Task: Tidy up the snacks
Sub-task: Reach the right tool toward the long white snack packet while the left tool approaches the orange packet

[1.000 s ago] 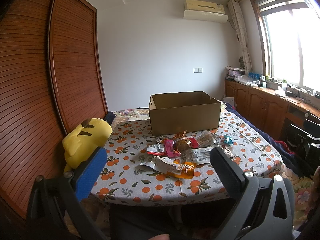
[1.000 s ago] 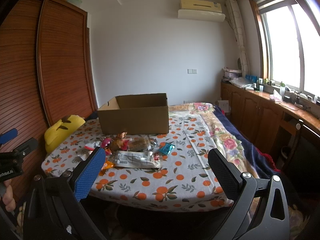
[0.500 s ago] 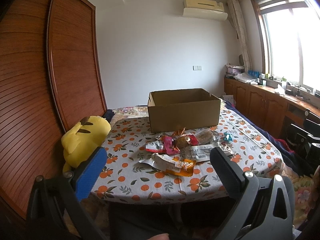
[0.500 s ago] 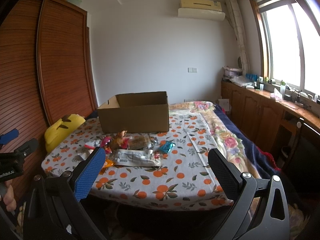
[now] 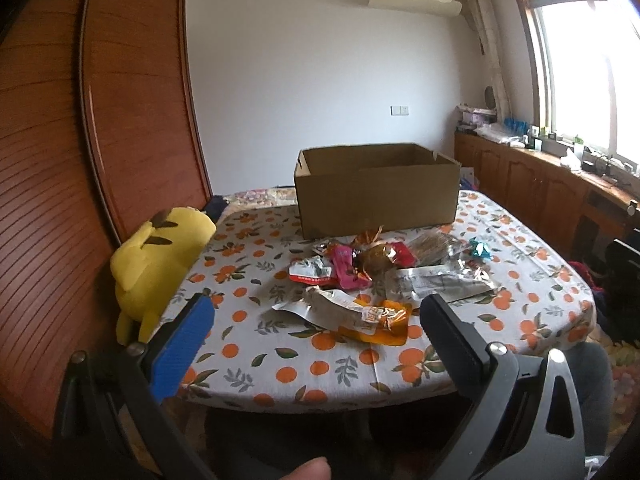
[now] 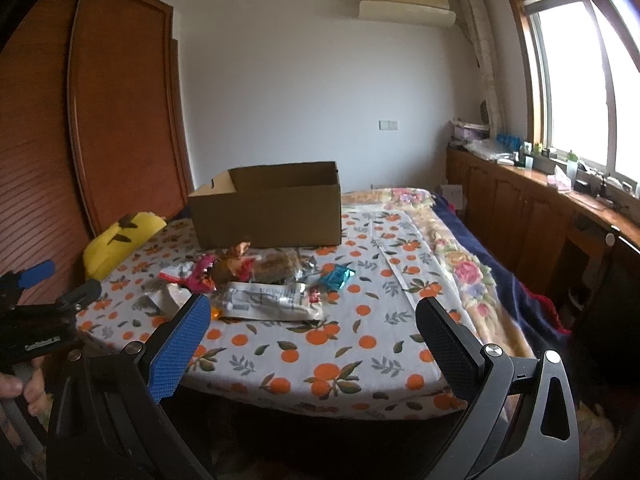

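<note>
Showing snacks [image 5: 372, 280] heaped before box [image 5: 376, 192]; packets likely light, crinkly, slippery, so pinch flat edge seam; left gripper [image 5: 316, 324] and right gripper [image 6: 312, 328] both released, empty

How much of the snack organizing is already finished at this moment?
Nothing looks done yet. The snack packets all lie in a loose pile on the orange-print tablecloth, in front of the open cardboard box; its inside is hidden from here. In hand: nothing, as the left gripper and right gripper are both open and empty, short of the pile. Left: every packet.
</note>
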The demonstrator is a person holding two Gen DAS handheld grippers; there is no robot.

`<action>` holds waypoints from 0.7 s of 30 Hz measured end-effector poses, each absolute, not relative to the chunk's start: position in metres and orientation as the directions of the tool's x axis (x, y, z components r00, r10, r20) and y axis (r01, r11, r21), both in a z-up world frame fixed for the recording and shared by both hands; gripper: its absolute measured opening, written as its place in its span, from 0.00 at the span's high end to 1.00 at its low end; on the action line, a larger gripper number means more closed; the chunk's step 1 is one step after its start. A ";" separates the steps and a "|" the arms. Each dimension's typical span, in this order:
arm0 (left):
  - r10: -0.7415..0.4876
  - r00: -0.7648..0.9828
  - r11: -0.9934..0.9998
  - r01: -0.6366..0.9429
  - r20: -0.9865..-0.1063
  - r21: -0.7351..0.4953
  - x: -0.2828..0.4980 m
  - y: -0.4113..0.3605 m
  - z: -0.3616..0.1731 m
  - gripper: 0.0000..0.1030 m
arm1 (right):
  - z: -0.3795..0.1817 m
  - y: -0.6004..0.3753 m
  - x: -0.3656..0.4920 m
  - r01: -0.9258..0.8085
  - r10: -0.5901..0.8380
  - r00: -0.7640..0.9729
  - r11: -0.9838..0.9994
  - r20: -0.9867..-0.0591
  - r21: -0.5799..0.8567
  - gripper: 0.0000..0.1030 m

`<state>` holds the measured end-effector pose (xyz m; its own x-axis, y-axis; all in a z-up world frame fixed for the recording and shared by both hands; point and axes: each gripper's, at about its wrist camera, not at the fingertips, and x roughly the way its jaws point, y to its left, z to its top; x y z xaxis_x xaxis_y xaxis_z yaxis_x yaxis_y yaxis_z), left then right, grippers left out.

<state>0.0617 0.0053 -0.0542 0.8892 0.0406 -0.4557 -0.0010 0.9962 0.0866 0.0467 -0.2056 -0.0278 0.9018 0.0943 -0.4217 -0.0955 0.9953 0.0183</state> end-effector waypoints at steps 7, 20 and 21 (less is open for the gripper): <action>0.010 0.858 0.996 0.037 -0.513 0.080 0.102 0.002 -0.087 0.00 | -0.049 -0.204 0.079 -0.123 0.112 0.882 0.992 -0.457 0.006 0.00; -0.057 0.768 0.998 0.032 -0.638 -0.051 0.172 0.014 -0.129 0.01 | -0.096 -0.200 0.125 -0.184 0.143 0.824 0.983 -0.549 -0.022 0.00; -0.061 0.761 0.998 0.032 -0.645 -0.056 0.175 0.015 -0.131 0.02 | -0.098 -0.200 0.127 -0.186 0.143 0.822 0.982 -0.550 -0.023 0.00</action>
